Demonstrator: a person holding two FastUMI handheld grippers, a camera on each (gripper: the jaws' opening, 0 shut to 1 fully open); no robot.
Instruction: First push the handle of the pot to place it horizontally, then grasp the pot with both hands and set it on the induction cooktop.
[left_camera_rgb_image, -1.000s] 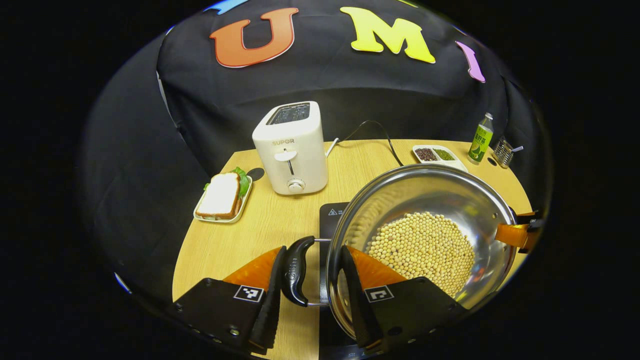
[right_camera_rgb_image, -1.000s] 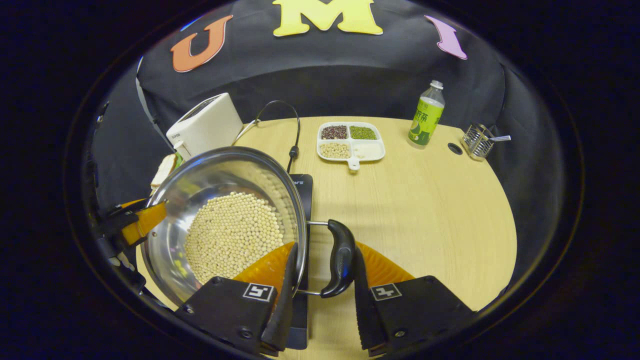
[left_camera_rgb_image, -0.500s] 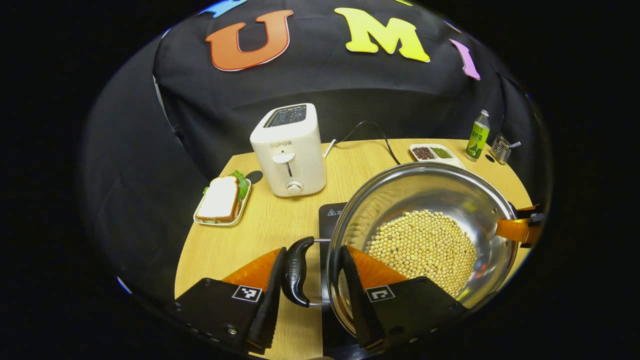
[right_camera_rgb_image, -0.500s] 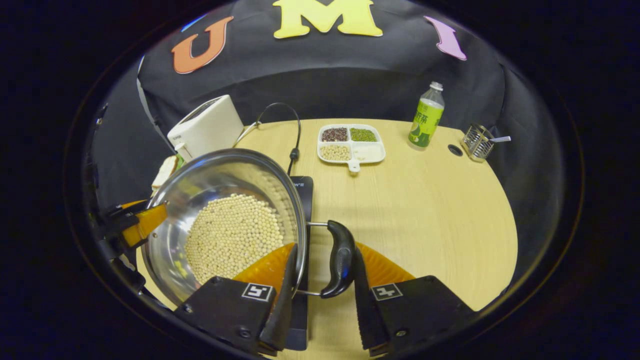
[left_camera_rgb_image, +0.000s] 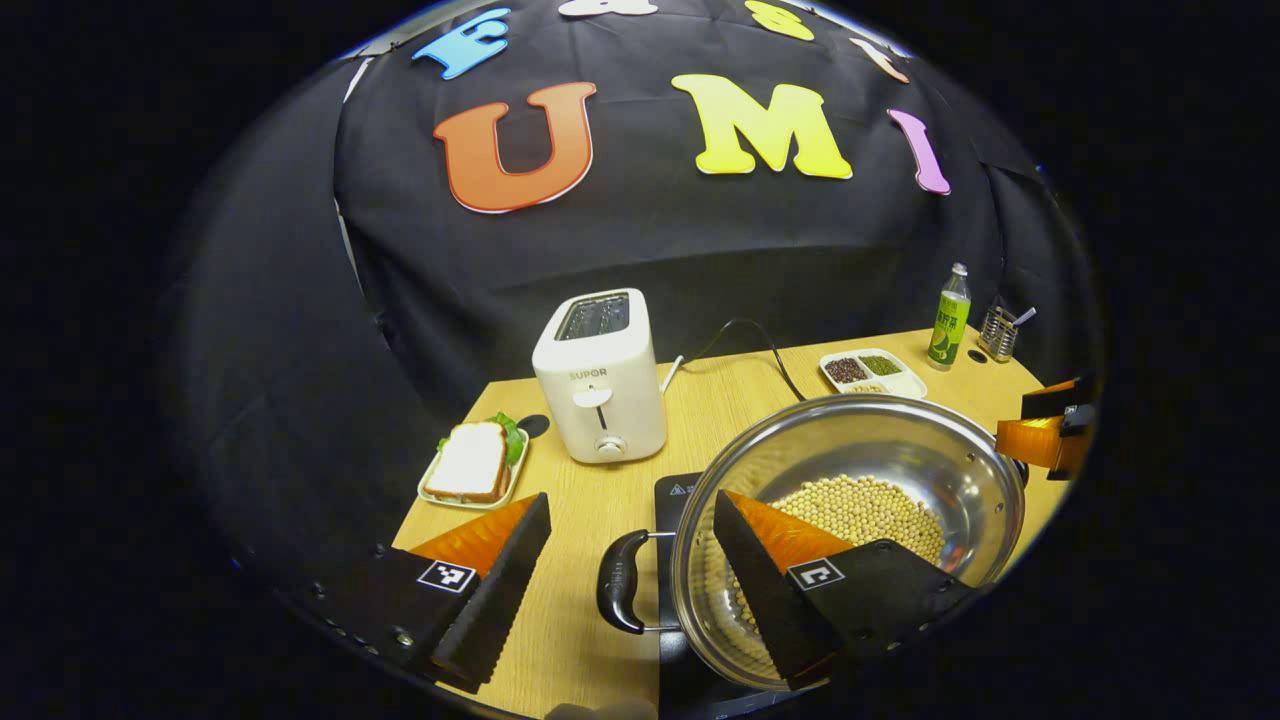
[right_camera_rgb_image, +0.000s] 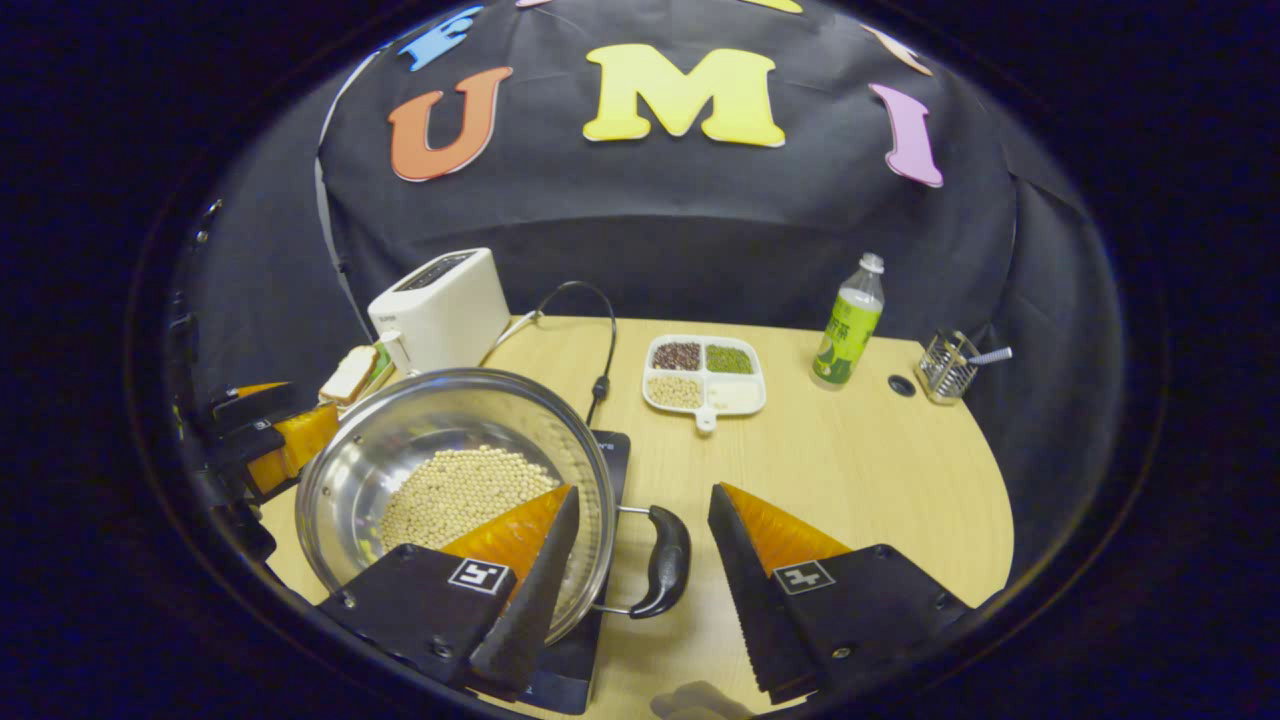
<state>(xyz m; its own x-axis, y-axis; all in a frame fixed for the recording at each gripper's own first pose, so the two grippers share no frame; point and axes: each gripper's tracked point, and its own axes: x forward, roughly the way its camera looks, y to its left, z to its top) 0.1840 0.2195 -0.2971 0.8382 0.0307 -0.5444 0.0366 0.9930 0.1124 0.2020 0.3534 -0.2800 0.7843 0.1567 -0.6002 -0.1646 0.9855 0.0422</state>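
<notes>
A steel pot (left_camera_rgb_image: 900, 440) with soybeans (left_camera_rgb_image: 870, 505) in it sits on the black induction cooktop (left_camera_rgb_image: 672, 488). Its black left handle (left_camera_rgb_image: 615, 595) lies below and between my left gripper's (left_camera_rgb_image: 631, 497) fingers, apart from both. That gripper is open, and its right finger hangs over the pot's rim. In the right gripper view the pot (right_camera_rgb_image: 420, 420) is at the lower left on the cooktop (right_camera_rgb_image: 610, 450). My right gripper (right_camera_rgb_image: 644, 490) is open above the right handle (right_camera_rgb_image: 665, 575) without touching it. Across the pot, each view shows the other gripper's fingers (left_camera_rgb_image: 1045, 430) (right_camera_rgb_image: 265, 430).
A white toaster (left_camera_rgb_image: 600, 390) and a sandwich plate (left_camera_rgb_image: 470, 465) stand at the table's left. A divided dish of beans (right_camera_rgb_image: 705, 372), a green bottle (right_camera_rgb_image: 847, 320) and a wire holder (right_camera_rgb_image: 945, 365) are at the back right. A black cord (right_camera_rgb_image: 600, 340) runs to the cooktop.
Both grippers have opened and let go of the pot's handles. They have lifted up and back, and the pot stays on the cooktop.
</notes>
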